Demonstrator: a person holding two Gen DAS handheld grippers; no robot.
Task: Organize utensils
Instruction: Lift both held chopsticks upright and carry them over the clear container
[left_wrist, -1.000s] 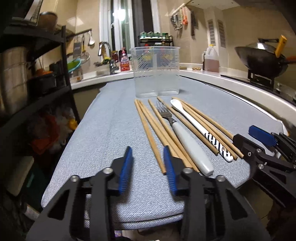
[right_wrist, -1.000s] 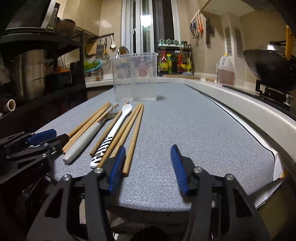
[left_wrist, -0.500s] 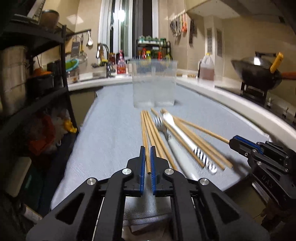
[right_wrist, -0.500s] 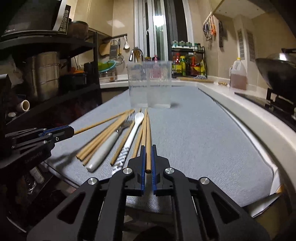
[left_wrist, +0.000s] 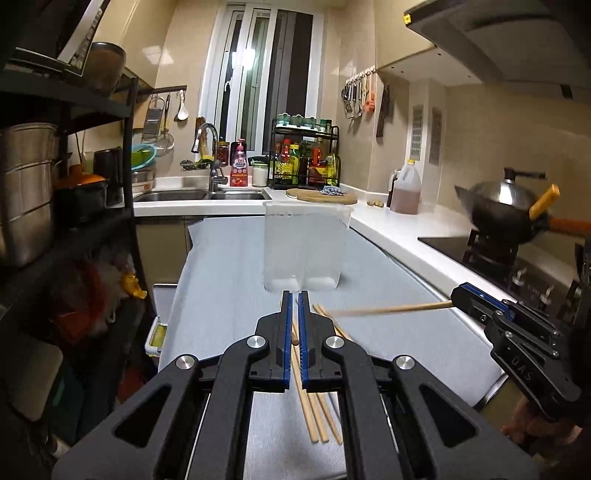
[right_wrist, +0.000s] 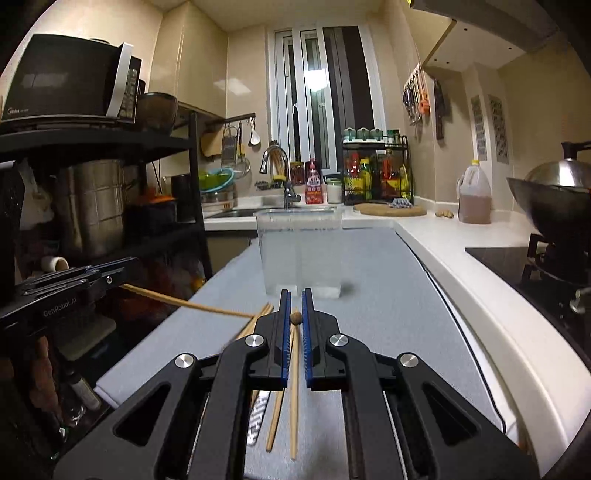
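My left gripper (left_wrist: 295, 325) is shut on a wooden chopstick (left_wrist: 295, 341) and holds it raised, its length hanging down toward the mat. My right gripper (right_wrist: 295, 321) is shut on another wooden chopstick (right_wrist: 294, 387), also lifted. In the left wrist view the right gripper (left_wrist: 458, 297) shows at the right with its chopstick (left_wrist: 388, 309) pointing left. In the right wrist view the left gripper (right_wrist: 122, 273) shows at the left with its chopstick (right_wrist: 184, 304). A clear two-part plastic container (left_wrist: 306, 247) stands ahead on the grey mat (left_wrist: 221, 295). More chopsticks (left_wrist: 321, 417) lie below on the mat.
A zebra-patterned spoon handle (right_wrist: 258, 417) lies under the right gripper. A black shelf rack (left_wrist: 74, 184) with pots stands at the left. A wok (left_wrist: 506, 214) sits on the stove at the right. The sink (left_wrist: 199, 194) and bottle rack (left_wrist: 306, 158) are behind the container.
Both grippers, open a second ago, closed on a chopstick each half a second ago. Both have since risen off the mat with their chopsticks.
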